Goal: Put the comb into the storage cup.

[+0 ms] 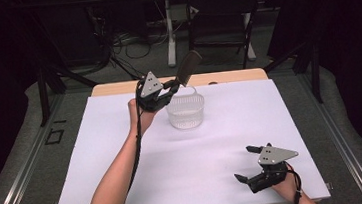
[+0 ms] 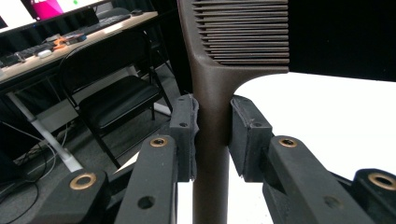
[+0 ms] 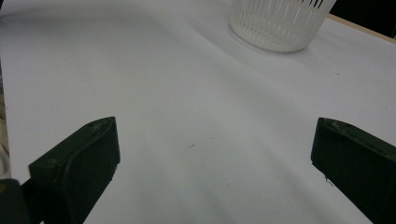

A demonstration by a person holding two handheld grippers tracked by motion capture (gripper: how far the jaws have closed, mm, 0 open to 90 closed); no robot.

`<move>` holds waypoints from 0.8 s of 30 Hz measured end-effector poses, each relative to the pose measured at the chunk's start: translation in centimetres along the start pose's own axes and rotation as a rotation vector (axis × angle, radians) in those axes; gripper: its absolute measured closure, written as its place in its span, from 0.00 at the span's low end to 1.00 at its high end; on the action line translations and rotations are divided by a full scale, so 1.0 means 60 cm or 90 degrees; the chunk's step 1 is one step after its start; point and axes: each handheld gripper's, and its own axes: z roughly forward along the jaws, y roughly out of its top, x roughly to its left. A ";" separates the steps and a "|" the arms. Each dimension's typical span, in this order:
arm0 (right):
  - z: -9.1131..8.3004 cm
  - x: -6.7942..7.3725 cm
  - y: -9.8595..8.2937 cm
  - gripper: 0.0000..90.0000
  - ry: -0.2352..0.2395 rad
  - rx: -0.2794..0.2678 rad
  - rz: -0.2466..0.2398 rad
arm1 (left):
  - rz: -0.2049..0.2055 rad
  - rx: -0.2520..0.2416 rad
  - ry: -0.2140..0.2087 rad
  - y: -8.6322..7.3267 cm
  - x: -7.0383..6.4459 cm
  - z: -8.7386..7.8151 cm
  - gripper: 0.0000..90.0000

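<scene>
While the left gripper grips a comb, the views read as follows.

High view, count: one dark brown comb (image 1: 188, 67), one white slotted basket (image 1: 186, 111), two grippers.
High view, comb: held up in the air above the basket's far rim, tilted up and away from the left gripper (image 1: 171, 86).
High view, basket: upright on the white table (image 1: 126, 177), nearer the far edge than the near one.
High view, open room: wide bare sheet between the basket and the right gripper (image 1: 248, 165), which sits close to the near right corner.
Left gripper view, jaws: clamped on the comb's narrow handle (image 2: 212, 126), one pad pressing each side; the toothed part rises above them.
Left gripper view, beyond the table: one black folding chair (image 2: 112, 88) and a desk behind it.
Right gripper view, jaws: spread wide apart, holding nothing, bare table between them.
Right gripper view, basket: standing well ahead of the jaws, near the table's wooden edge (image 3: 280, 23).
</scene>
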 end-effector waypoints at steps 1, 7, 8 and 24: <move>0.000 0.000 0.000 0.01 0.000 0.000 0.001 | -0.002 0.000 -0.001 0.000 0.000 0.001 0.80; -0.001 0.000 0.000 0.01 -0.002 -0.001 0.002 | -0.004 -0.002 -0.006 -0.002 -0.002 0.005 0.80; -0.001 0.000 0.000 0.01 -0.002 -0.002 0.003 | -0.004 -0.002 -0.005 -0.003 -0.002 0.006 0.80; 0.000 -0.001 0.000 0.01 0.002 0.002 0.001 | -0.008 -0.010 -0.015 -0.008 -0.008 0.020 0.80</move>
